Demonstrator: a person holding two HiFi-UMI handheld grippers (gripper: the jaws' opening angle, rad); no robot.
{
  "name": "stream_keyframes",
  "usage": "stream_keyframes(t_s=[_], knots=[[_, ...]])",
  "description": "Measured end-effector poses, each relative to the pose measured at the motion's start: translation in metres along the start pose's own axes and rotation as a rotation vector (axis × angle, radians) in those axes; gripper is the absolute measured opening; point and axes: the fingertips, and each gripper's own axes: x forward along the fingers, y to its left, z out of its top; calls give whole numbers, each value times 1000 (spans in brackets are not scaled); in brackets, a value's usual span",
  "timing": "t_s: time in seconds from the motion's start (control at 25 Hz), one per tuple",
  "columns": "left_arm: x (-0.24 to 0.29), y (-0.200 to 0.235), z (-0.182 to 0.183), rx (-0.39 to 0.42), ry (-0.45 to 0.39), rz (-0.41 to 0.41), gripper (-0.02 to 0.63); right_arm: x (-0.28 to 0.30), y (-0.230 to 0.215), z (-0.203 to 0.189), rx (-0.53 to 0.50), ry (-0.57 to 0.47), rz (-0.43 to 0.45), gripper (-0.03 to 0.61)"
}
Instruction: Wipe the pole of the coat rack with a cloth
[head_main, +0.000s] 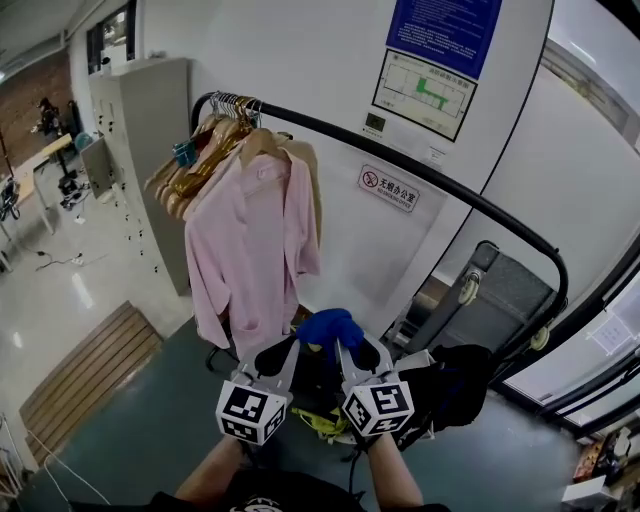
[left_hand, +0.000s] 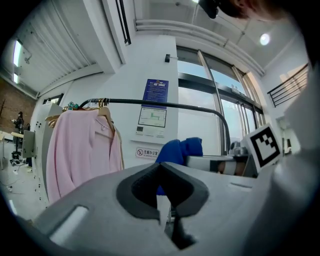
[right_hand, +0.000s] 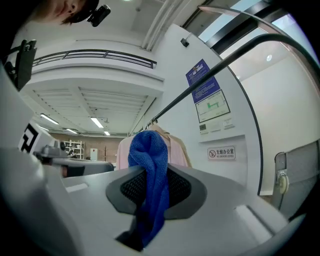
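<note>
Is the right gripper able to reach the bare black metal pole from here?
Probably yes: the right gripper, shut on a blue knitted cloth, has open air up to the black metal pole; the pink shirt hangs aside.

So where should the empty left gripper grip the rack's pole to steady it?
Probably the bare stretch of pole right of the hangers, from below with jaws across it: a thin round bar, clear there, wall close behind.

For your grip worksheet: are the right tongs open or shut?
Shut on the cloth: the right tongs pinch the blue fabric, which bulges above them.
</note>
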Motion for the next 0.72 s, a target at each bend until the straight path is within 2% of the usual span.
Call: stream_keyframes(t_s=[0.12,0.32,0.48,0.6,0.72], knots=[[25,37,15,-8,-15,-23,5,59,-9,39,1,-55,-43,66],[51,79,40,29,-43,-53,5,133,-21,112,-68,-159,-104,66],[73,109,64,46,-75,-47,5,185,-42,160,-53,-210,-163,66],[81,124,77,55,-92,-35,5,209,-44,196,-73,-262,-165,66],[86,129,81,55,-101,-18,5,229,-47,220,-41,-282,-138,66]])
